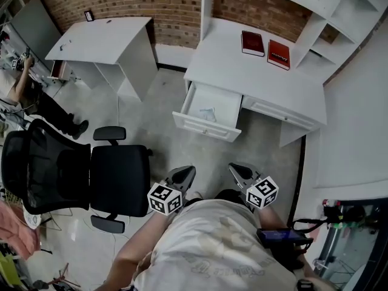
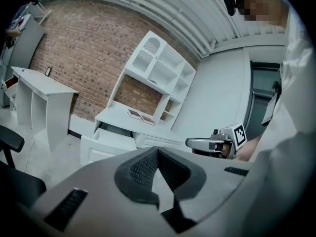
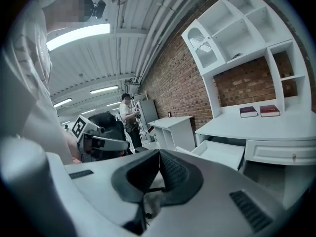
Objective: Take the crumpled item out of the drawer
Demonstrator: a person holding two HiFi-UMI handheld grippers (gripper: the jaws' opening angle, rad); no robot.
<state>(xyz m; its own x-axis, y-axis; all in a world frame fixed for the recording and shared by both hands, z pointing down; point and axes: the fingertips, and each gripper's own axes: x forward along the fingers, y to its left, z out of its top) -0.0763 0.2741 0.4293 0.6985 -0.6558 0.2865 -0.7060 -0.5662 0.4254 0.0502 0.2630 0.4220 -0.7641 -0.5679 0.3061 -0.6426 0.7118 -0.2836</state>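
Observation:
The white desk's left drawer (image 1: 209, 129) stands pulled open, and a pale crumpled item (image 1: 207, 112) lies inside it. Both grippers hang close to the person's body, well short of the drawer. My left gripper (image 1: 187, 171) is shut with nothing in it, and its jaw tips meet in the left gripper view (image 2: 158, 149). My right gripper (image 1: 234, 168) is also shut and empty (image 3: 159, 152). The open drawer (image 2: 106, 141) shows ahead in the left gripper view and at the right (image 3: 222, 152) in the right gripper view; the crumpled item is hidden in both.
Two red books (image 1: 253, 43) (image 1: 279, 53) lie on the desk top (image 1: 230, 59) below white shelves. A black office chair (image 1: 91, 174) stands to the left of the person. A second white desk (image 1: 106, 41) sits at the back left, with another person (image 1: 24, 90) beside it.

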